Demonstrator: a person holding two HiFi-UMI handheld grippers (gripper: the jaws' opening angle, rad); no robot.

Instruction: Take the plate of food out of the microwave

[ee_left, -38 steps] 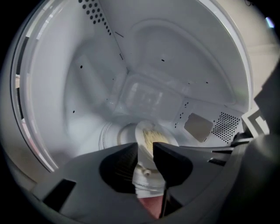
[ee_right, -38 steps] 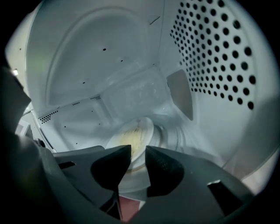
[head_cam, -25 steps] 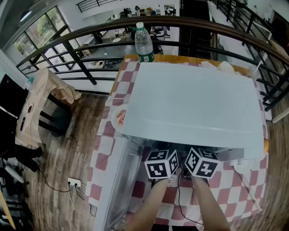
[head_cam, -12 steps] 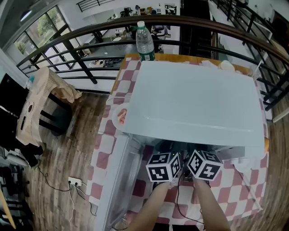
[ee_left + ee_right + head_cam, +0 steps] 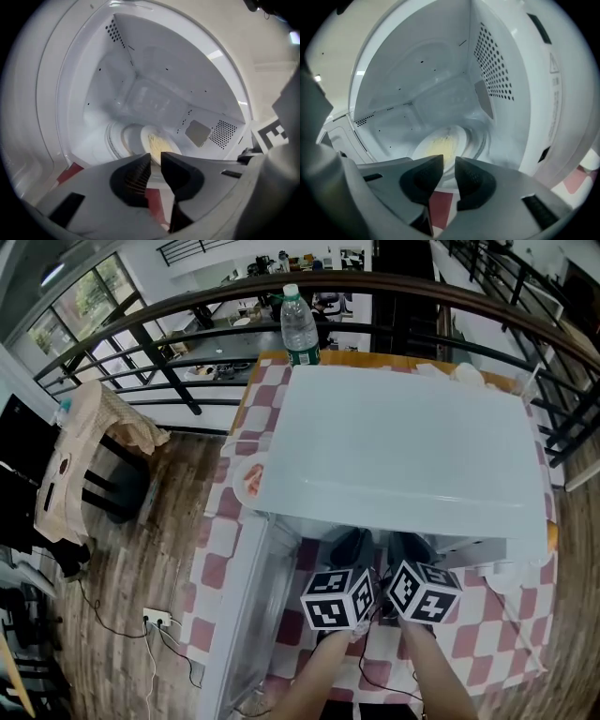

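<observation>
A white plate of yellow food is inside the white microwave, off-centre from the turntable ring and towards the opening. In the left gripper view my left gripper has its narrow jaws on the plate's near rim; they have just been closing. The right gripper meets the same plate from the other side, jaws also drawn in on its rim. From the head view, only the two marker cubes and the forearms show; the fingertips are hidden under the microwave's top.
The microwave door stands open at the left, over a red and white checked tablecloth. A water bottle stands behind the microwave. A small dish lies at its left side. A cloth-draped chair stands on the wooden floor.
In the head view both marker cubes have slid back towards the person, away from the microwave opening, so more of the dark gripper bodies shows in front of it.
</observation>
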